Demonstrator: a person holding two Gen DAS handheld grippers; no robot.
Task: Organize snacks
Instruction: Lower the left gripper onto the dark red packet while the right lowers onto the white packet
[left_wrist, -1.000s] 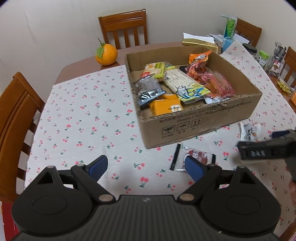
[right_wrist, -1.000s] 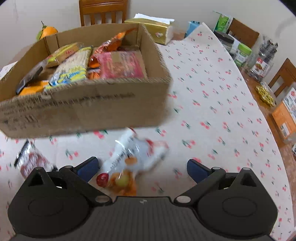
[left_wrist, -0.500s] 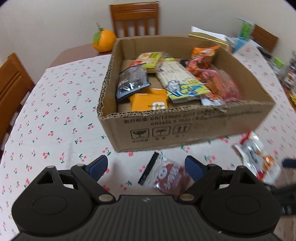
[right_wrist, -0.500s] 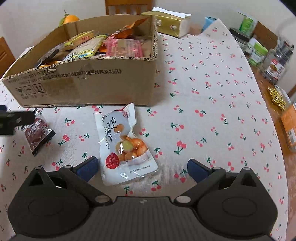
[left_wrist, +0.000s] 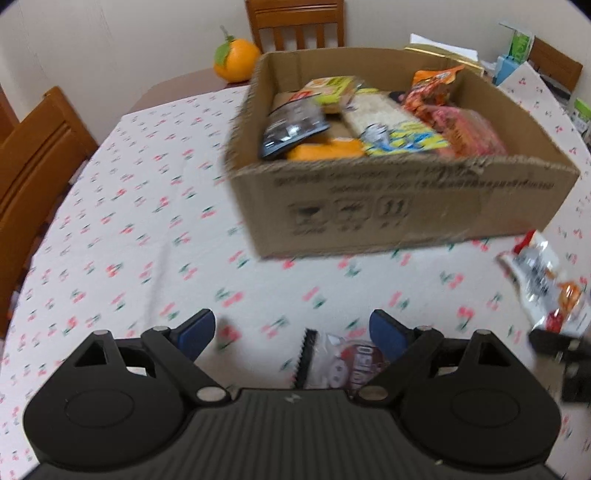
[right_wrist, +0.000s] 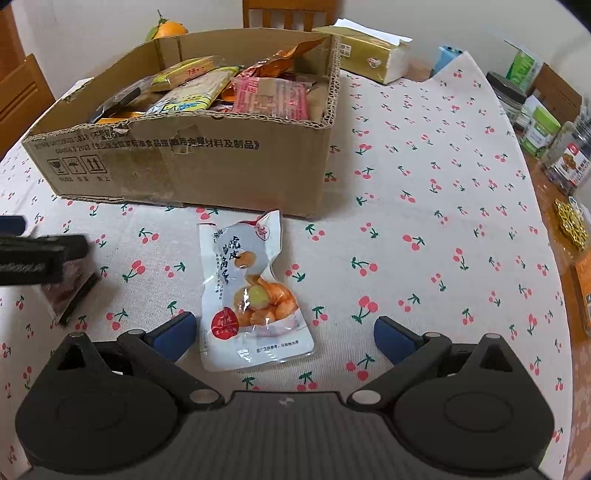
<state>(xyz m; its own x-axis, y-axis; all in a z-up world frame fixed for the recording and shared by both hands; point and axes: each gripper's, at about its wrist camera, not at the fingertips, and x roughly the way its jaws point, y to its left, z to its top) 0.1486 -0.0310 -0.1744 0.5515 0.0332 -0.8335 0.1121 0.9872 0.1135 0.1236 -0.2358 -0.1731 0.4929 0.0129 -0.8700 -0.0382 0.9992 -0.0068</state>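
A cardboard box (left_wrist: 388, 206) (right_wrist: 192, 162) holding several snack packets stands on the cherry-print tablecloth. A small brown packet (left_wrist: 343, 362) with a black toothed edge lies between the jaws of my open left gripper (left_wrist: 291, 332), near its right finger; it also shows at the left of the right wrist view (right_wrist: 68, 291). A white packet with orange contents (right_wrist: 251, 291) lies in front of the box, between the jaws of my open right gripper (right_wrist: 284, 332), close to the left finger. It shows in the left wrist view too (left_wrist: 546, 284).
An orange (left_wrist: 236, 61) sits behind the box. A gold tissue box (right_wrist: 369, 59), jars and green containers (right_wrist: 539, 125) stand at the right. Wooden chairs (left_wrist: 33, 166) ring the table.
Both grippers have come down and forward. The brown packet now lies between the left jaws, and the white packet sits deeper between the right jaws. Both stayed open.
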